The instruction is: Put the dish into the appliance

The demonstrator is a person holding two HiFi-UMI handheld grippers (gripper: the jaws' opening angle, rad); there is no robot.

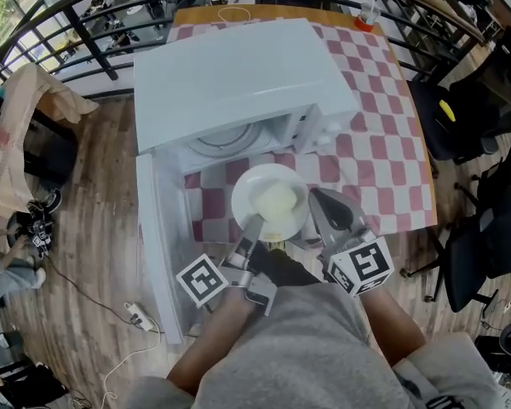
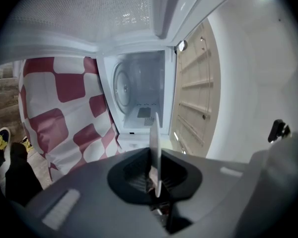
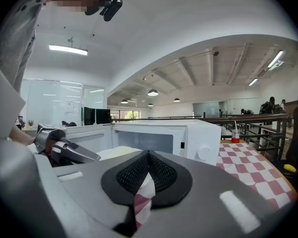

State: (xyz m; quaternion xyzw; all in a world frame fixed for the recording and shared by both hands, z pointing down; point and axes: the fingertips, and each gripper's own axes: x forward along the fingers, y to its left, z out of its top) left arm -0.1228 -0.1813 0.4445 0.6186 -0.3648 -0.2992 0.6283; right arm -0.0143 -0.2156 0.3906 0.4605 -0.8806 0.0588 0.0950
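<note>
One dish [image 1: 249,191] clamped edgewise in left gripper [image 2: 155,178] before microwave [image 1: 238,75]

Wood floor [image 1: 94,220], black railing [image 1: 89,41], checkered table [image 1: 392,143], black chairs [image 1: 485,245] at right.

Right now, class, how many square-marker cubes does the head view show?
2: a cube on the left gripper, lower left of the plate; another cube on the right gripper, lower right.

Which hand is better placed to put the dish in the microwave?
Left: the left gripper clamps the plate by its rim and faces the open microwave; the right gripper holds nothing.
</note>
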